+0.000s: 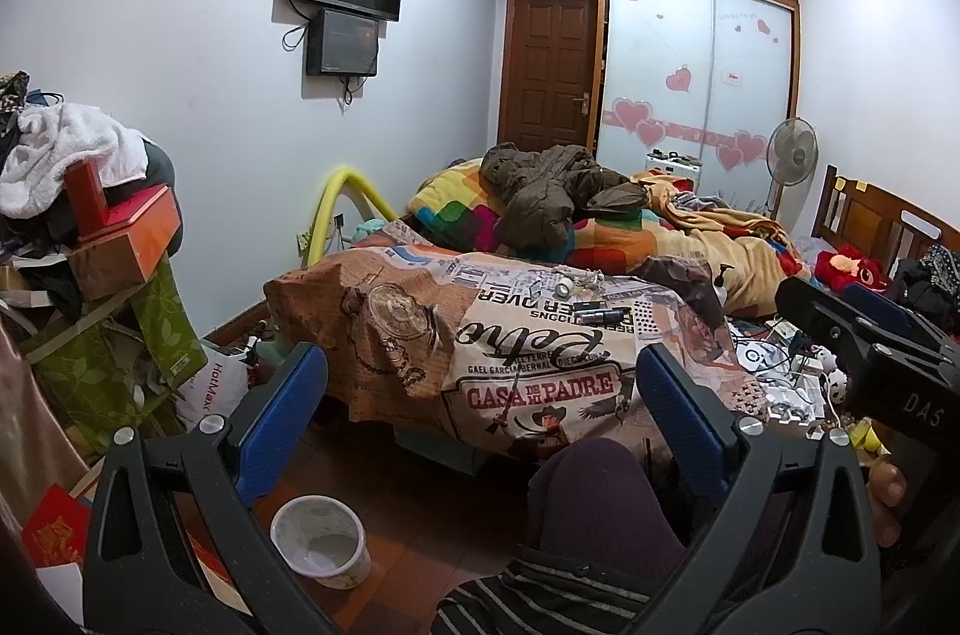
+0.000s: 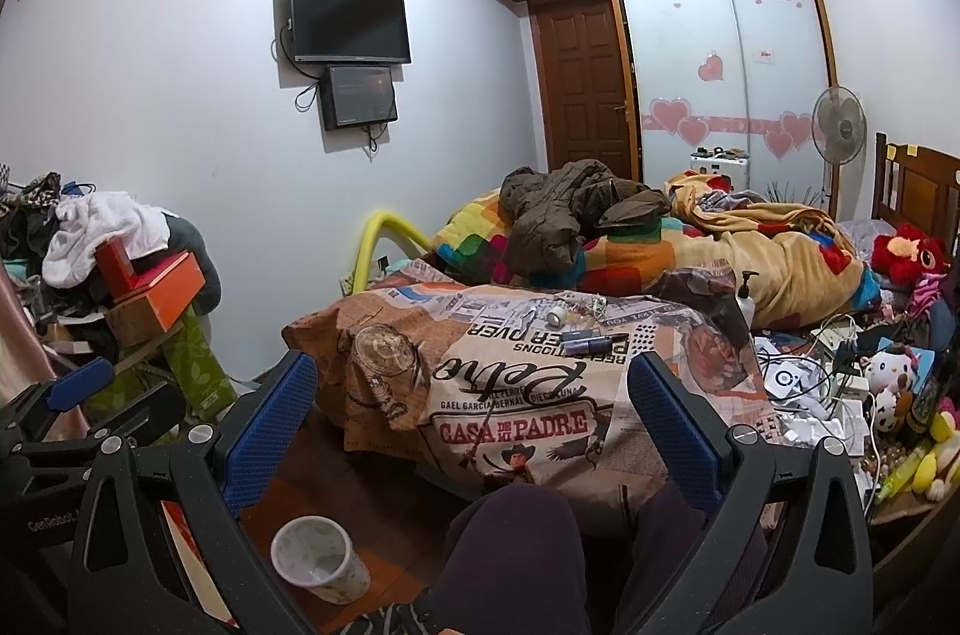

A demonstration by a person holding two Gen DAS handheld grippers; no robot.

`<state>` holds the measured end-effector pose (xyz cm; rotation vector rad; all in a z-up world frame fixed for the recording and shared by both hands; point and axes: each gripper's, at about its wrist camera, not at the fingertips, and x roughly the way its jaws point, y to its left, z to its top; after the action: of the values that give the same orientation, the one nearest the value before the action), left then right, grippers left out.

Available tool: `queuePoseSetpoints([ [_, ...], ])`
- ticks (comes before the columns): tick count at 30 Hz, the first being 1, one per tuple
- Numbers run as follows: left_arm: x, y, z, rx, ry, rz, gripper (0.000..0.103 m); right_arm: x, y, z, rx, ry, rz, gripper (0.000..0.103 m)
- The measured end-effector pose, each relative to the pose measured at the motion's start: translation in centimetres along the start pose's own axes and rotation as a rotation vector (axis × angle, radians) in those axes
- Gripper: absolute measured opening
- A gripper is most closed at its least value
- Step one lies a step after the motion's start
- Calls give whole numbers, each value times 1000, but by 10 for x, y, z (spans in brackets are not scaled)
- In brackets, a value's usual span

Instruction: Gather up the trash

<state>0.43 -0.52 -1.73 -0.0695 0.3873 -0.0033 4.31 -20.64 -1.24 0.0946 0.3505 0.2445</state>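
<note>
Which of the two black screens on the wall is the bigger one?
The top screen is bigger. The small screen hangs right under it, boxier, with cables dangling beside it.

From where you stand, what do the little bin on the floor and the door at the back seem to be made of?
The bin looks like thin plastic: pale, smooth, slightly see-through walls. The door looks like varnished wood: warm brown, raised panels, faint sheen.

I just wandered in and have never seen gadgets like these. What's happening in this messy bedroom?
A seated person holds a two-fingered gripper in each hand, meant for collecting trash. Both the left gripper and the right gripper are open and empty, aimed at the cloth-covered table. A white bin stands on the floor near their knee. Nothing is picked up yet.
</note>
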Motion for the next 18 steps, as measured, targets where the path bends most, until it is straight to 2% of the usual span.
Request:
queuePoseSetpoints([
  [18,13,-11,11,0,21,-45,103,15,-13,9,-11,-23,-28,103],
])
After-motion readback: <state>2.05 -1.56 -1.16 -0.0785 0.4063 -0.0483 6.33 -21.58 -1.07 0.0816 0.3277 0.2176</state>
